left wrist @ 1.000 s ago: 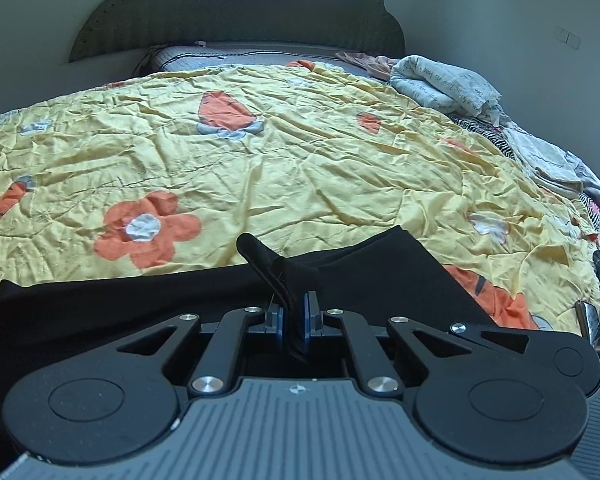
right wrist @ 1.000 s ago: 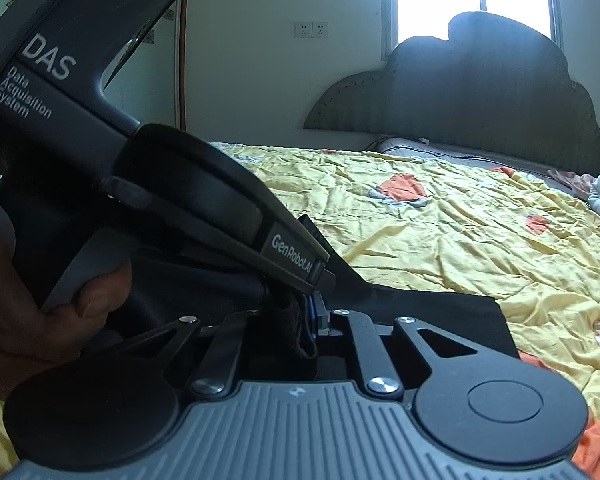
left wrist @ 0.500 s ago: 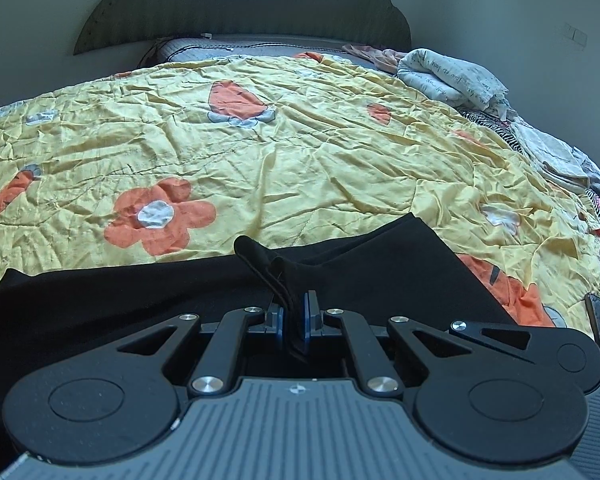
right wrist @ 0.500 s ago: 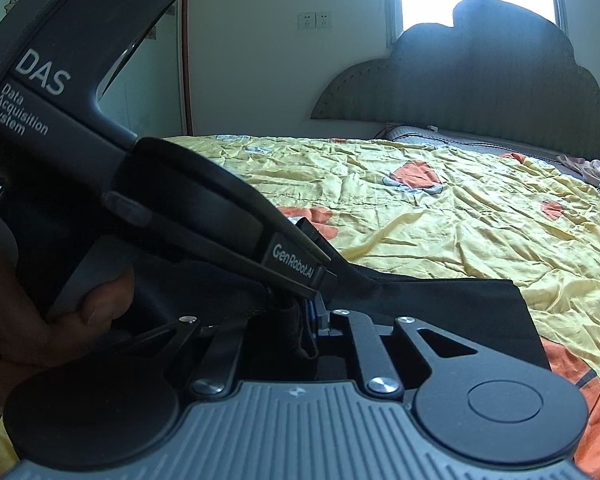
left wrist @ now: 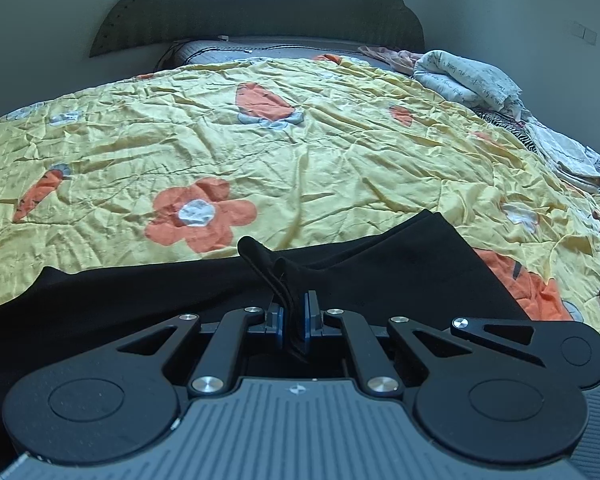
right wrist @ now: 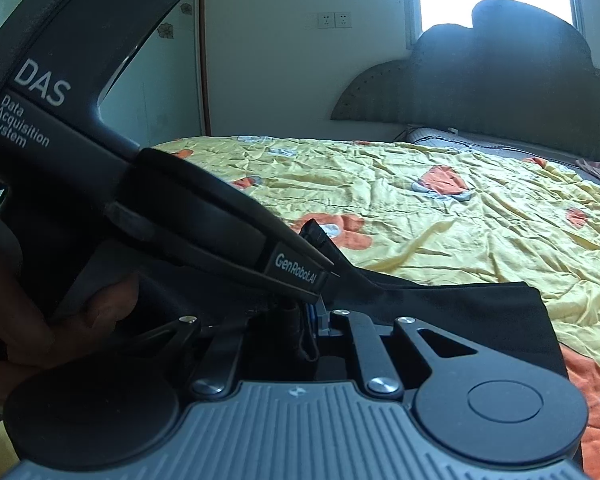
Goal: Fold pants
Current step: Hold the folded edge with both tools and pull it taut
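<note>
Bed [left wrist: 204, 46] under my view w/ crumpled yellow quilt [left wrist: 320, 160], orange flowers. Black pants [left wrist: 400, 276] lie on quilt, near edge. Heap of pale clothes [left wrist: 472, 84] at far right by headboard [left wrist: 260, 4].

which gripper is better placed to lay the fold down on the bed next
Left. The left gripper pinches a bunch of the black pants with open bedspread straight ahead. The right gripper also seems to clamp fabric, but the left one crowds its view.

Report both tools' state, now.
Left tool: shut on the black pants.
Right tool: shut on the black pants, partly hidden by the left tool.
</note>
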{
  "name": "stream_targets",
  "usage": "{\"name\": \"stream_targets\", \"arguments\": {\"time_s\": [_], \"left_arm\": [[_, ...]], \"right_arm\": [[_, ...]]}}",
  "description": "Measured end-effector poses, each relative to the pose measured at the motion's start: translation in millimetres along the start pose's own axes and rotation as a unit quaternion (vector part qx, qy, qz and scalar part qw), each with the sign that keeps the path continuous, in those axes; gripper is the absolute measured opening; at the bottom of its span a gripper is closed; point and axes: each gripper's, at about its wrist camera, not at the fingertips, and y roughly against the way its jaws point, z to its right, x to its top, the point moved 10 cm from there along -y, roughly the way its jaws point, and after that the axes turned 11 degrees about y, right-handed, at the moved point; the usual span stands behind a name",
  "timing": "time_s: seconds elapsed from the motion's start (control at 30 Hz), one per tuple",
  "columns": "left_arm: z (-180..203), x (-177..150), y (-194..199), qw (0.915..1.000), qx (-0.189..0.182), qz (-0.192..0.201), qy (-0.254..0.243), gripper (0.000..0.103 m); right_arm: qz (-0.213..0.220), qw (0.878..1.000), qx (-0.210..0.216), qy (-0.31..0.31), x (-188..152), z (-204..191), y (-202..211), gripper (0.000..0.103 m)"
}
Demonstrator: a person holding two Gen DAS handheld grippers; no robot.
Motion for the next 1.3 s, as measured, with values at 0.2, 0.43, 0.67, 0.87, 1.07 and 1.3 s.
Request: {"name": "stream_targets", "arguments": {"time_s": [0.2,0.43,0.67,0.87,1.07,1.3], "left_arm": [[-13,-2,3,1.0000,0.008,0.000,0.004,0.007],[-32,1,9,0.9997,0.017,0.006,0.016,0.007],[-50,2,12,0.9991,0.026,0.009,0.032,0.007],[-59,0,12,0.9987,0.029,0.005,0.042,0.007],[-66,1,15,0.9984,0.033,0.010,0.046,0.007],[-78,-3,15,0.9978,0.039,0.006,0.054,0.008]], "right_arm": [[-0.002,1.000,0.013,-0.001,-3,4,-3,0.012],[0.003,1.000,0.026,-0.006,-1,8,5,0.012],[0.005,0.999,0.039,0.003,-3,13,0,0.012],[0.002,0.999,0.045,0.014,-7,15,9,0.012],[0.002,0.999,0.049,0.023,-2,16,30,0.012],[-0.004,0.998,0.056,0.032,5,11,36,0.012]]}}
